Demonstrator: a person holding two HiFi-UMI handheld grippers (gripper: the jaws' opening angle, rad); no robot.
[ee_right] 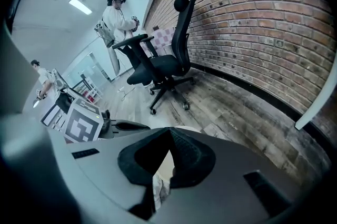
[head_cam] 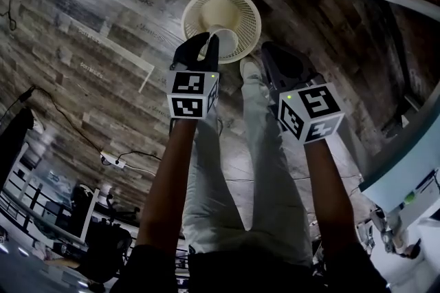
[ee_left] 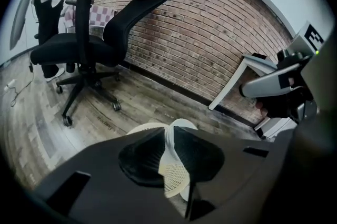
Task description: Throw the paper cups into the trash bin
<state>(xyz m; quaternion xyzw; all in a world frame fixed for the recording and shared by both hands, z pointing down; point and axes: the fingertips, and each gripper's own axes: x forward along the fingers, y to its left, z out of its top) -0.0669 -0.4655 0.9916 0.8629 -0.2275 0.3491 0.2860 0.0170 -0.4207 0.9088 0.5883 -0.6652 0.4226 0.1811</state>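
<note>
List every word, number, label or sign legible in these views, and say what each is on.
No text can be read anywhere.
Floor: faint printed marks on several planks, too small and blurred to read.
Marker cubes: black-and-white square patterns only, no letters or numbers.
Bin: no print visible.
Cup: no print visible.

A brick wall (ee_left: 210,33) is running along one side, with a black office chair (ee_left: 87,47) standing before it on the worn plank floor (ee_left: 142,92). A white table (ee_left: 229,83) is standing near the wall, and a strip light (ee_right: 80,6) is glowing overhead.
</note>
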